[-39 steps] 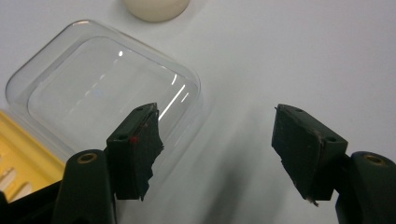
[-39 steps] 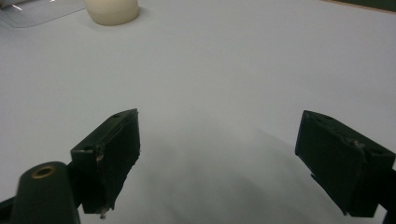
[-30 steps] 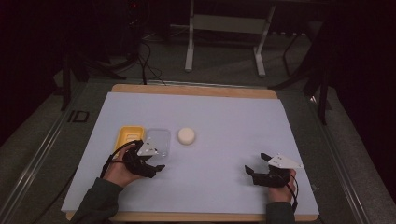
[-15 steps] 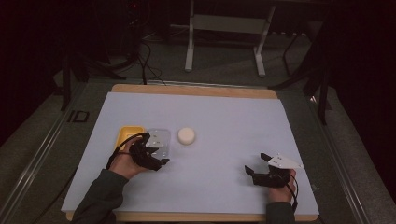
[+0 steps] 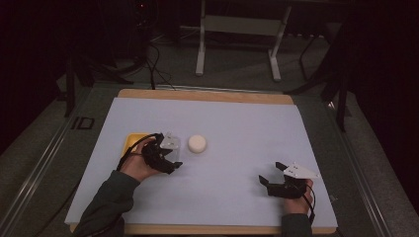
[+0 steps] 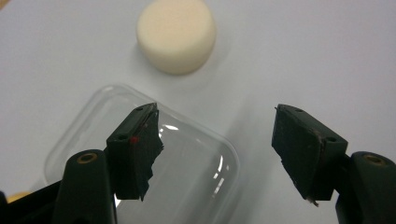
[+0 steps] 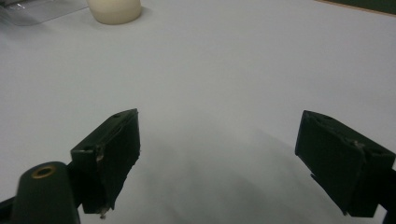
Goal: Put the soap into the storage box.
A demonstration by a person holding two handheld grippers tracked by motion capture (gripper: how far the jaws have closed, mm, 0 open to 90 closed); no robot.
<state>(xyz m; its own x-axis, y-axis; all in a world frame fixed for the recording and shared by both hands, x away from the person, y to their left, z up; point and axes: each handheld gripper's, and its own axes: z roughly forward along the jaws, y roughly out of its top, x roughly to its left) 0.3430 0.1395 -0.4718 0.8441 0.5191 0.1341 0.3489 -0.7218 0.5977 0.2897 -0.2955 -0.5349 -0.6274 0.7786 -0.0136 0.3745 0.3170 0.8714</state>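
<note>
Left gripper [image 6: 215,154] jaws apart, nothing between them, poised over the near corner of a clear plastic lid [image 6: 140,154]; 1 jaw sits over its top.

Cream puck [image 6: 176,35] stands on the white mat [image 5: 247,128] just beyond, at 12 o'clock from the lid, apart from it.

Judged step: approach to grasp the lid. Next move calls for lowering until the jaws straddle the lid's edge, then closing.

Right gripper [image 7: 233,163] jaws apart, empty, low over bare mat, well apart at 4 o'clock.

Yellow tray [image 5: 132,143] largely hidden by the left hand [image 5: 141,163]. Lid's far edge faint against the mat.
</note>
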